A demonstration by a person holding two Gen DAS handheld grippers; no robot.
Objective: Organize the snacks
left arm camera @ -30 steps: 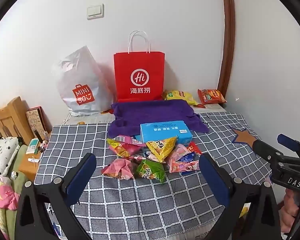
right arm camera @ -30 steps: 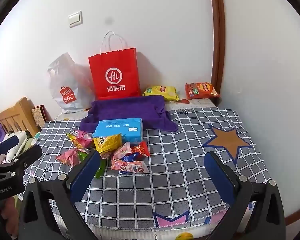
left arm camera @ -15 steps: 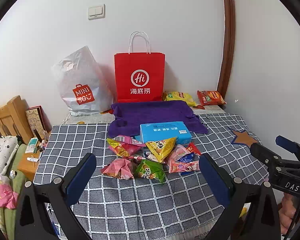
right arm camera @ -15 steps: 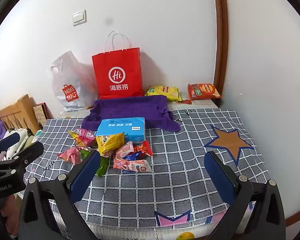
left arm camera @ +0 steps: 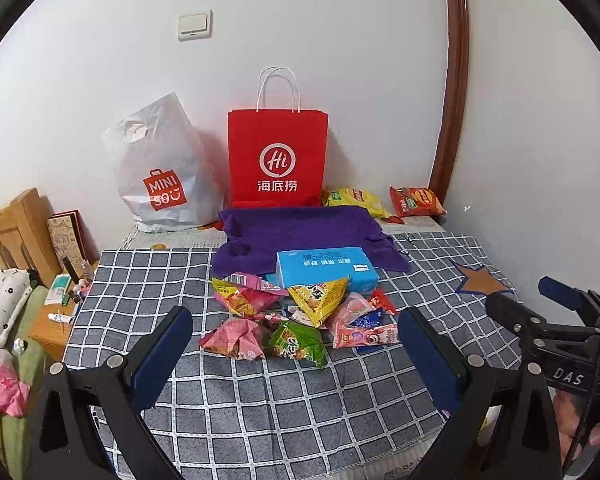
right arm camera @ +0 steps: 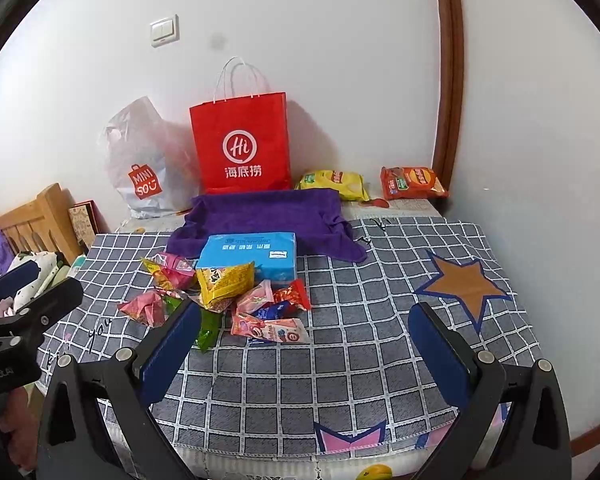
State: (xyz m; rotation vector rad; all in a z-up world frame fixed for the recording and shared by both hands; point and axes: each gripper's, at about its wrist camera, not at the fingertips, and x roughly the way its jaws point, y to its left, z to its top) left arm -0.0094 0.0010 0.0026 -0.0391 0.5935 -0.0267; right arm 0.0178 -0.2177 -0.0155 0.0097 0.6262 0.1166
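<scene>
Nothing picked yet, so this looks like the start: both grippers hover over the near edge of the checked cloth (left arm camera: 260, 420). Left gripper (left arm camera: 292, 356) has jaws wide apart, empty. Right gripper (right arm camera: 304, 354) is the same, apart and empty.

Snack pile (left arm camera: 300, 320) sits mid-cloth, loose packets overlapping, touching the front of the blue tissue pack (left arm camera: 326, 270). The green packet (left arm camera: 298, 344) and the pink strip packet (left arm camera: 366, 336) lie nearest, at the pile's front edge. My guess at the next move: drop onto one of those outer packets, pinching a flat edge; foil is slippery and neighbours may drag along.

Containers: red paper bag (left arm camera: 278, 156) stands upright at the far edge against the wall, white plastic bag (left arm camera: 160, 172) just left of it. Contents of both are hidden. Purple towel (left arm camera: 300, 232) lies in front of the red bag. Yellow chip bag (left arm camera: 354, 200) and orange chip bag (left arm camera: 416, 202) lie at the far right corner.
</scene>
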